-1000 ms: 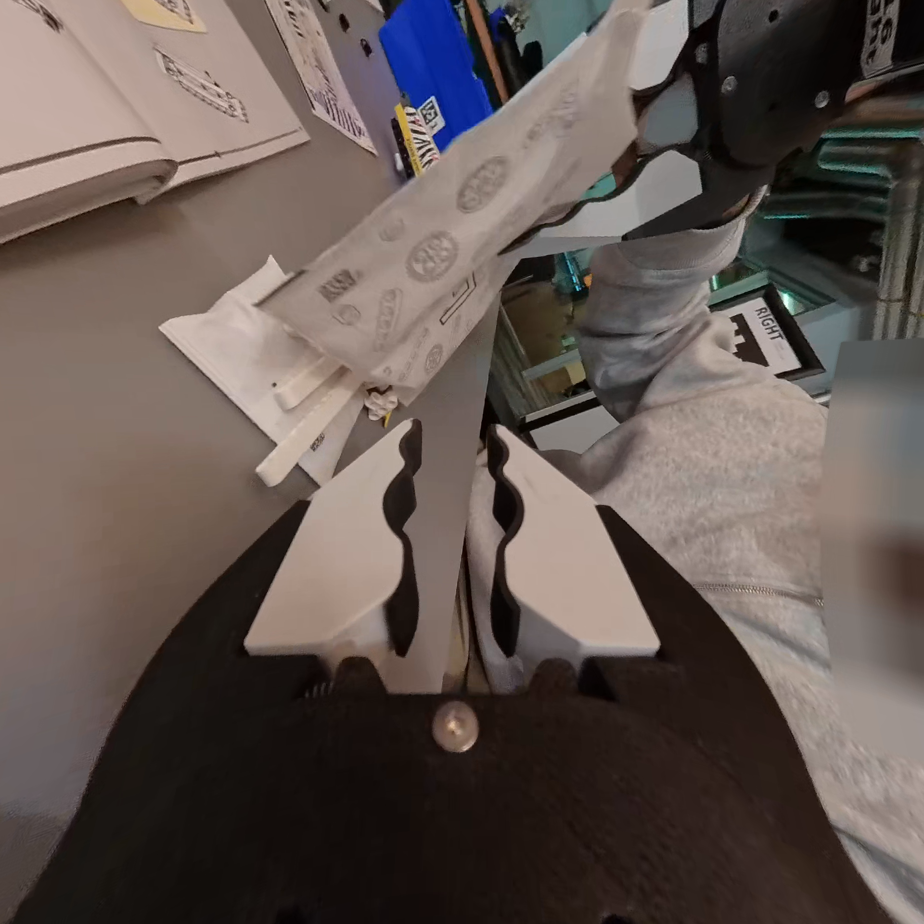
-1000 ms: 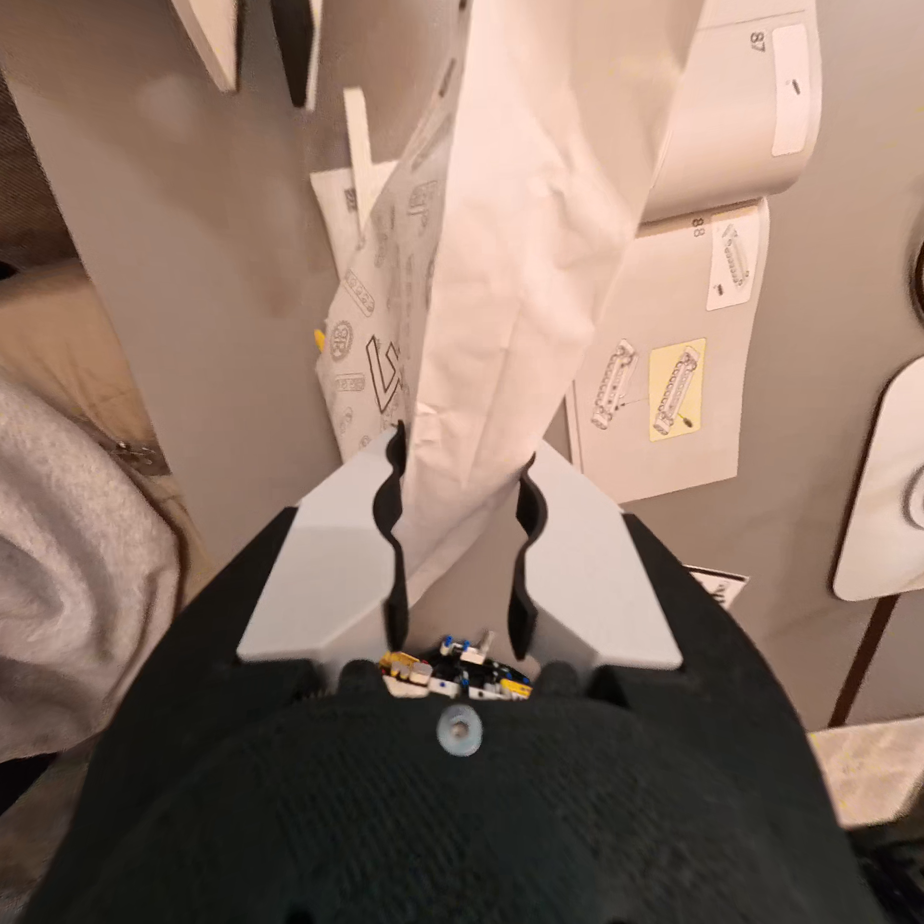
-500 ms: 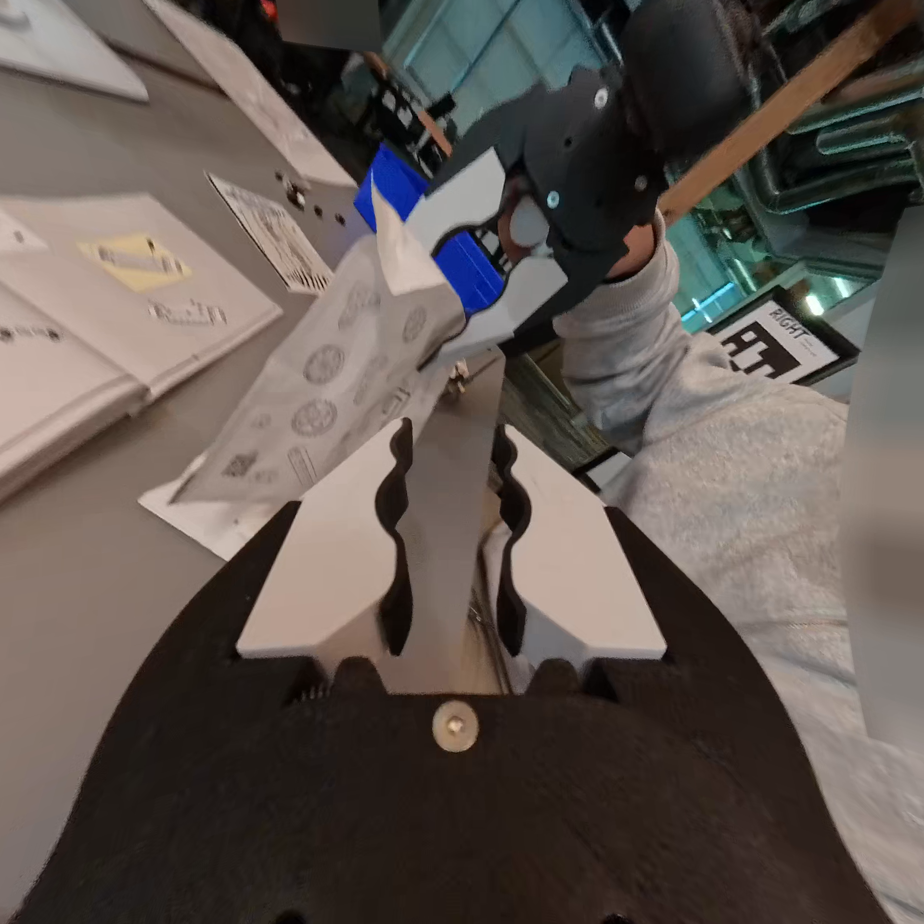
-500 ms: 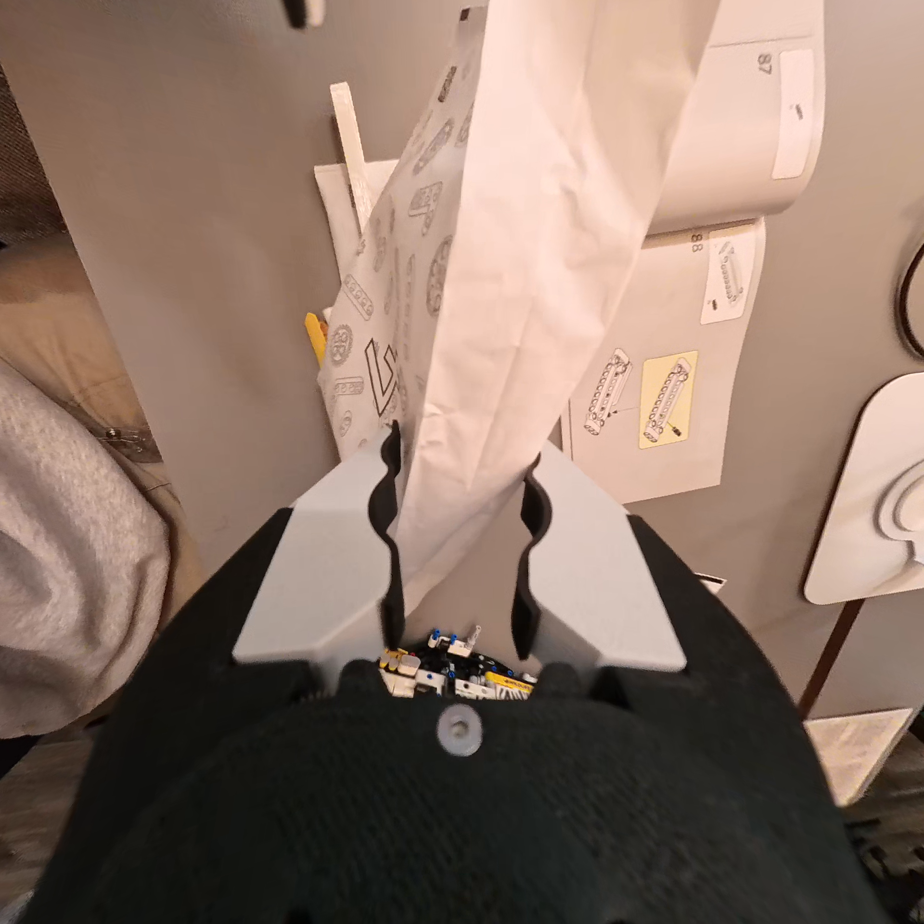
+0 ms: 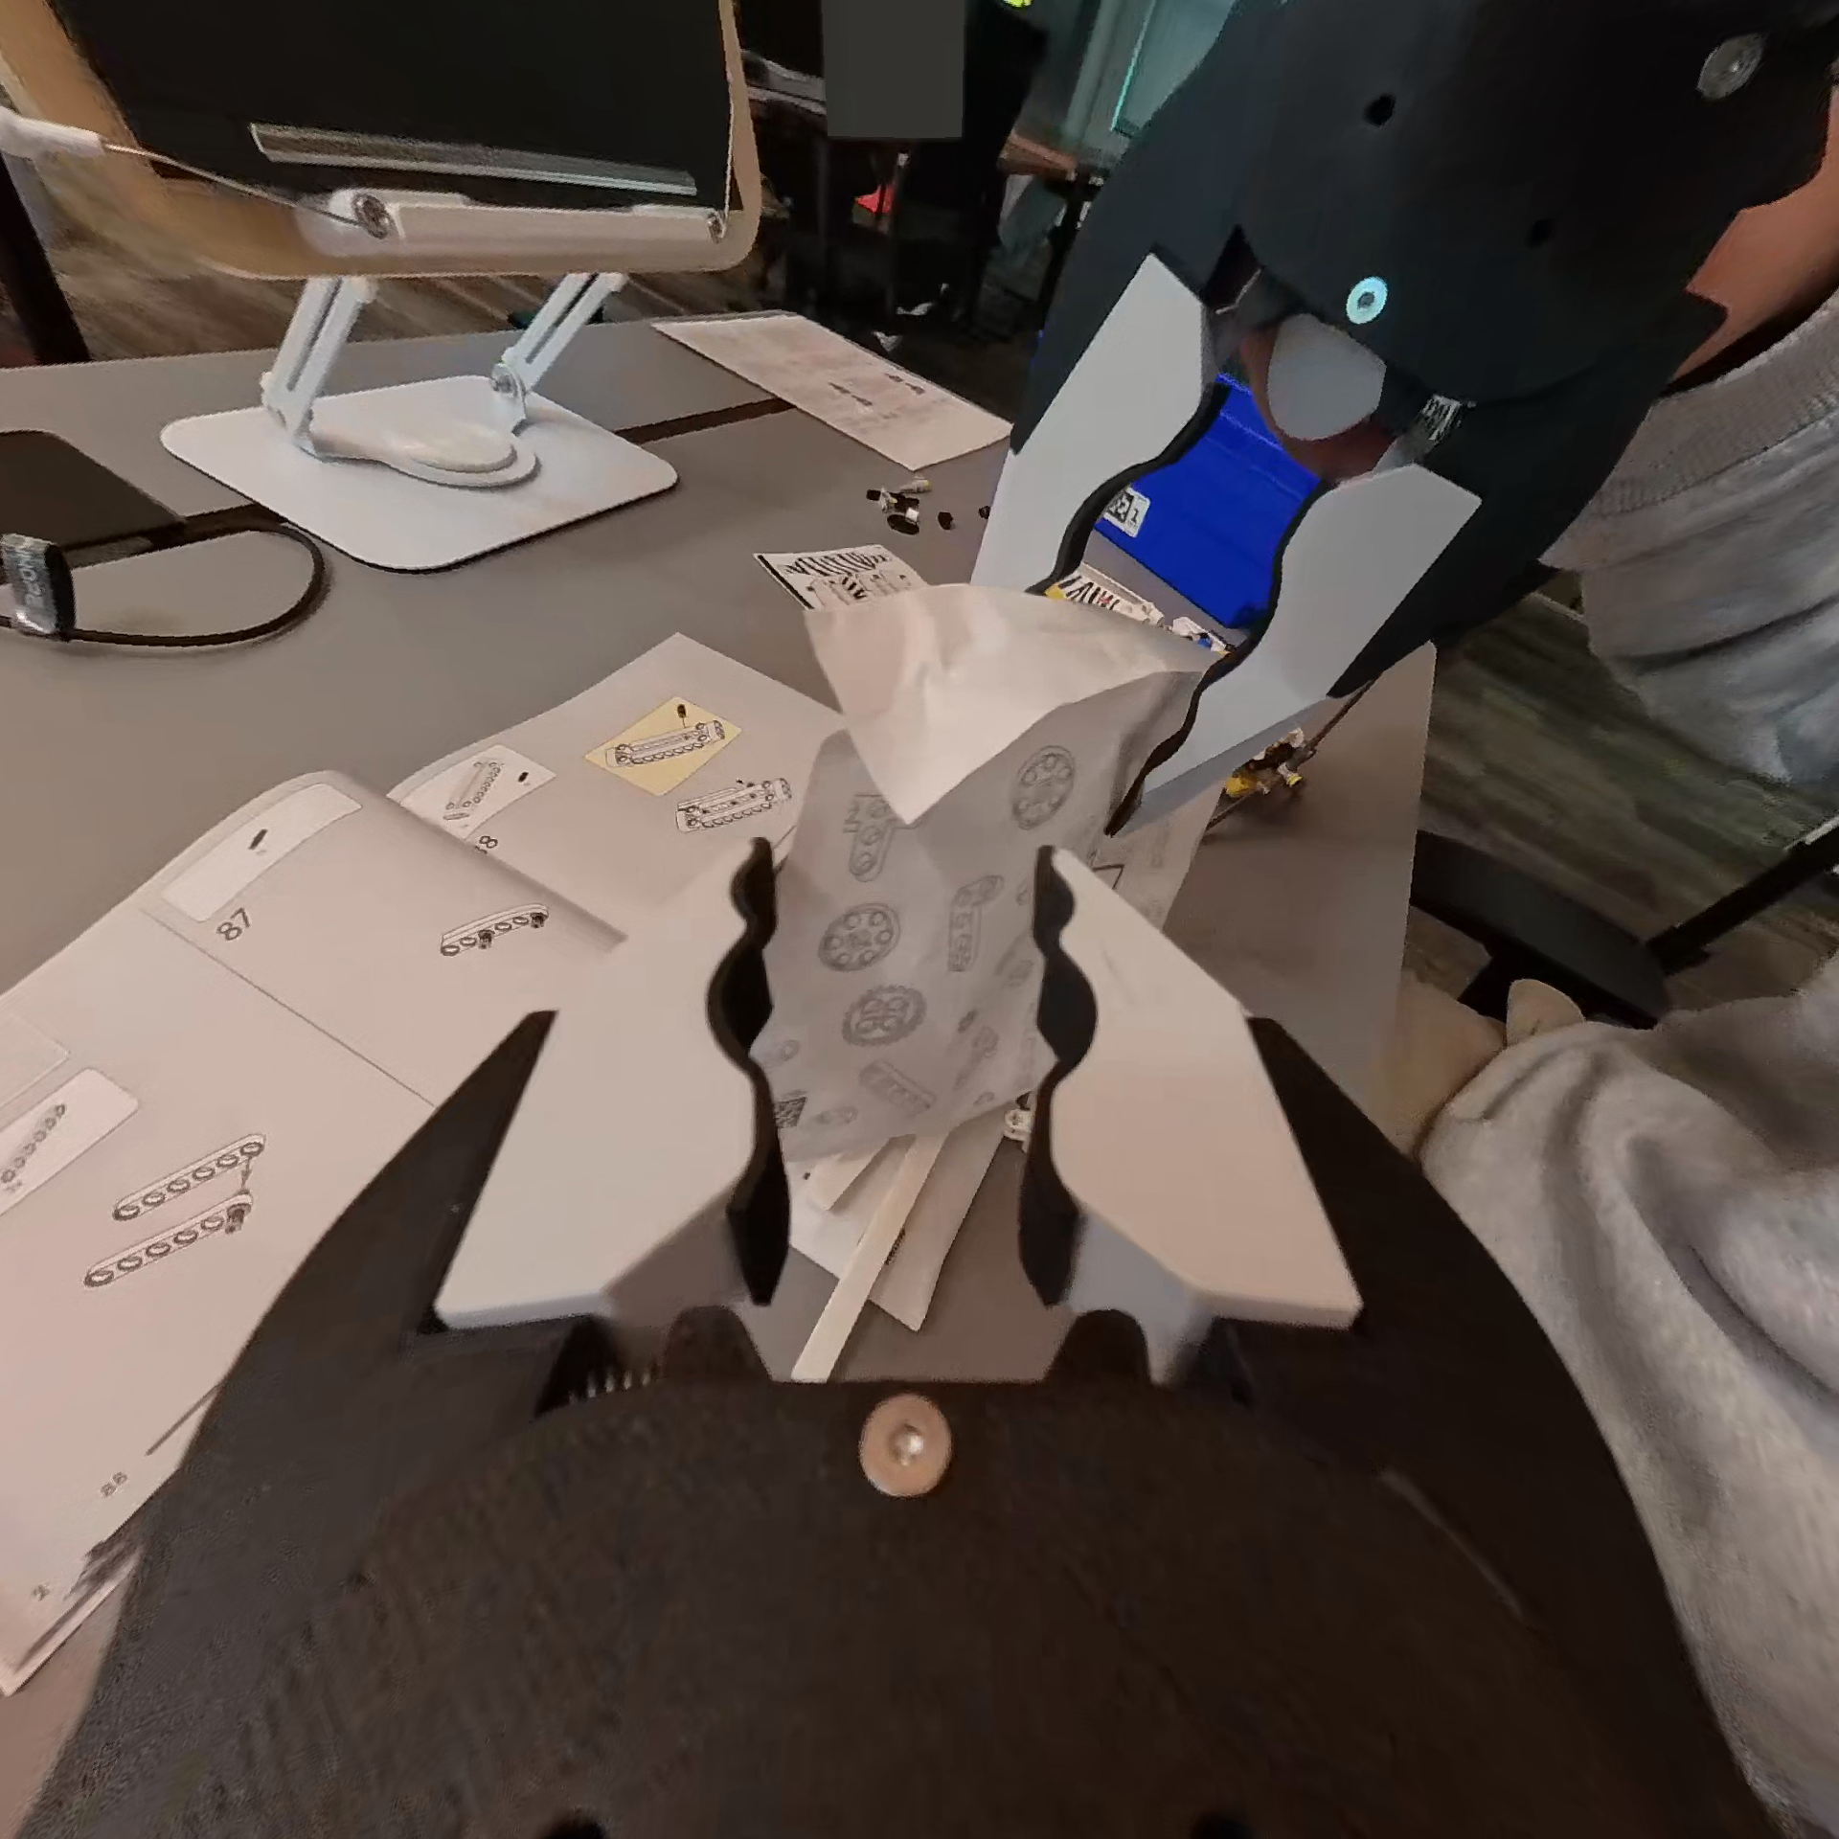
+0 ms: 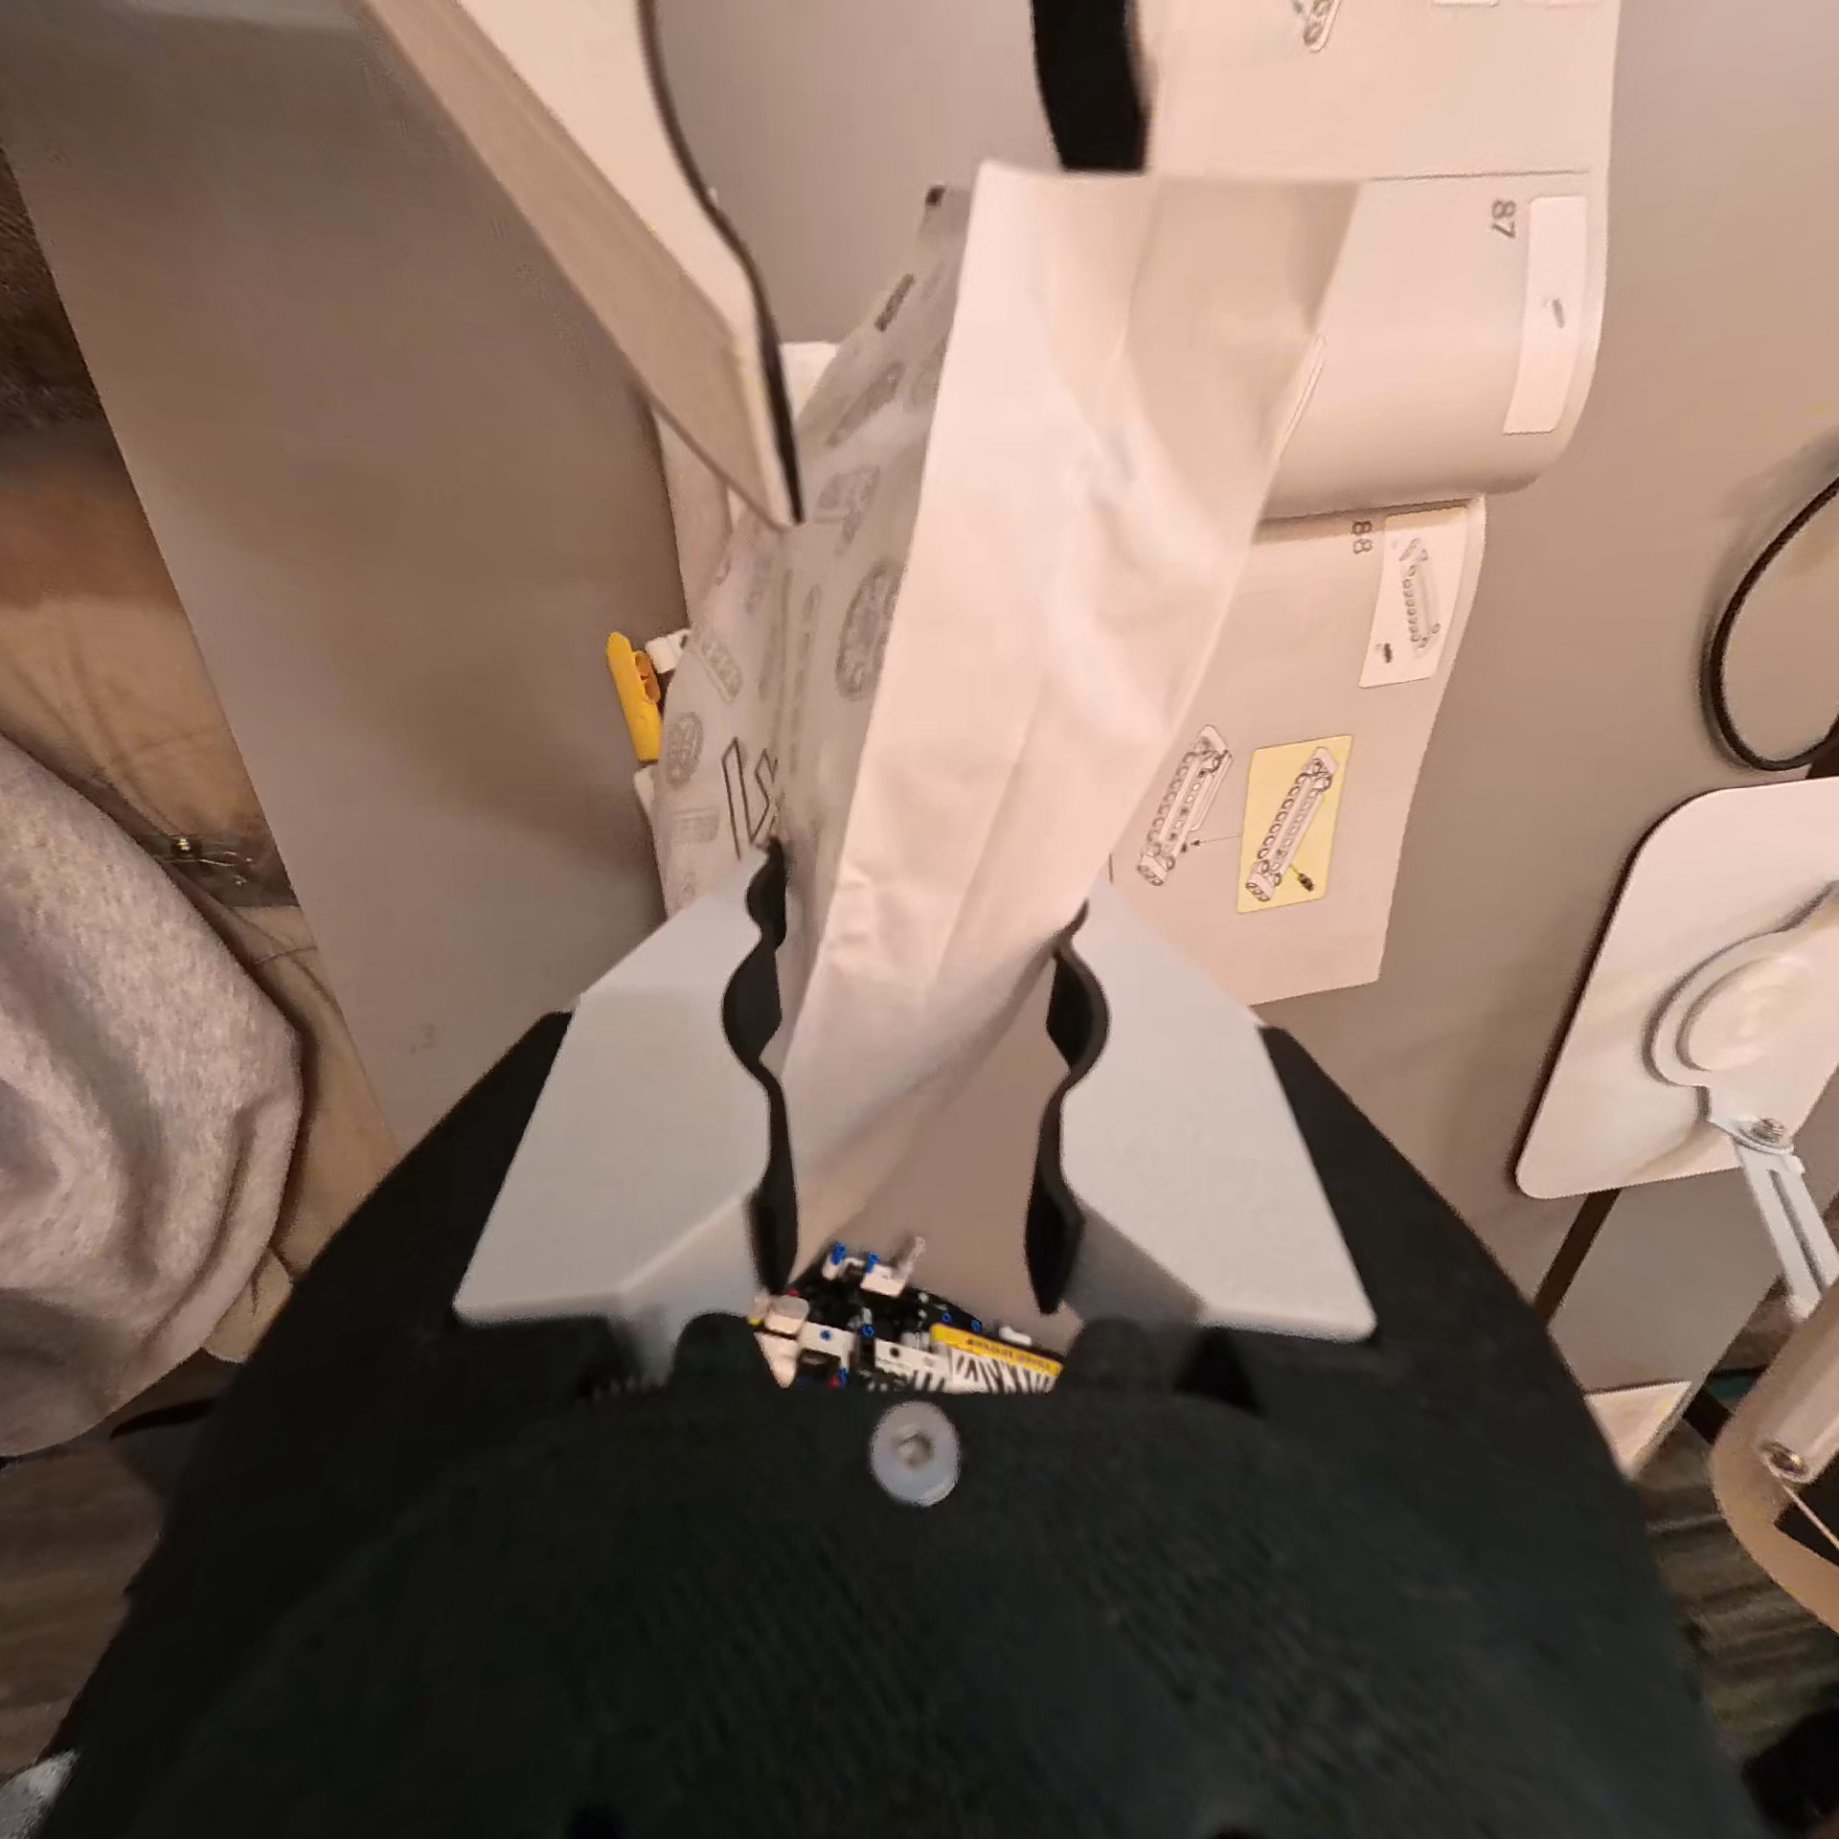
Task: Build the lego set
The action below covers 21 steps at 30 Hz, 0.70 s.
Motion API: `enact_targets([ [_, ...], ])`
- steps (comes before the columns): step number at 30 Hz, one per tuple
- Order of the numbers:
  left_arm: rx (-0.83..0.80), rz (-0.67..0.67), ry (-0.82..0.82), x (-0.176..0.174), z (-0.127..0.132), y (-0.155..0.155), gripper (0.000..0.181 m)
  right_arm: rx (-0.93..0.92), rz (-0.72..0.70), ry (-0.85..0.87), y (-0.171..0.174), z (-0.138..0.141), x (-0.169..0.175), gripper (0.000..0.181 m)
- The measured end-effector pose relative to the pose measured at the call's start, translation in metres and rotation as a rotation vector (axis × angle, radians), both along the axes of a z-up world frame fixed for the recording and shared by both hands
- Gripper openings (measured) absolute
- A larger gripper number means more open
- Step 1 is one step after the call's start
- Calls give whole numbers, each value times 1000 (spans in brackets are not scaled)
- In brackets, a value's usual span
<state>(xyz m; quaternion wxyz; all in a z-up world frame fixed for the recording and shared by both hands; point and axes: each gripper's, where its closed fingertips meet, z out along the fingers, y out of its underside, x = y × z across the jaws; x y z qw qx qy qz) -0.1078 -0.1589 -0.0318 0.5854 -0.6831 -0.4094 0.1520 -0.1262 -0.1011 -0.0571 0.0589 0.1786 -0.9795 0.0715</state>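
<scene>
1. One big grey table (image 5: 428, 637) is lying under everything, with the open instruction book (image 5: 328, 955) spread flat on its left part.
2. The paper bag (image 5: 925, 955) is standing up tall in the air above the table. Its long side is running from the right gripper (image 6: 920, 1085) down toward the left gripper (image 5: 901, 1055).
3. The right gripper's fingers (image 5: 1333, 637) are sitting partly apart. The bag's white end is passing between them and touching one pad, so the bag looks like it is hanging from there. I am not sure how tight that hold is.
4. The left gripper's fingers (image 5: 637, 1124) are spread wide with nothing in them. The bag's low end is showing right in the gap, a little farther out, so this gripper is the near one for grabbing it.
5. Small torn paper strips (image 5: 876, 1244) are lying on the table under the bag.
6. The small lego build (image 6: 896, 1343) is sitting close under the right gripper.
</scene>
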Motion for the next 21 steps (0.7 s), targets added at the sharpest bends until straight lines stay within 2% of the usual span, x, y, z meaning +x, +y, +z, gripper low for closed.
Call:
enact_targets([
  [2,7,3,-4,0,-2,-2,37,6,6,11,0,1,-1,51],
  [5,42,-16,-27,3,-5,-6,10,12,10,16,0,1,-1,50],
  [8,114,-55,-32,7,-3,-8,1,9,11,20,0,3,-2,49],
  [17,213,-101,-33,11,-1,-14,1,48,-24,-13,23,0,-13,51],
  [19,206,-87,-43,10,-3,-16,7,66,-40,-34,31,-2,-17,43],
  [21,225,-84,-33,10,1,-16,20,78,-66,-60,36,-3,-21,39],
])
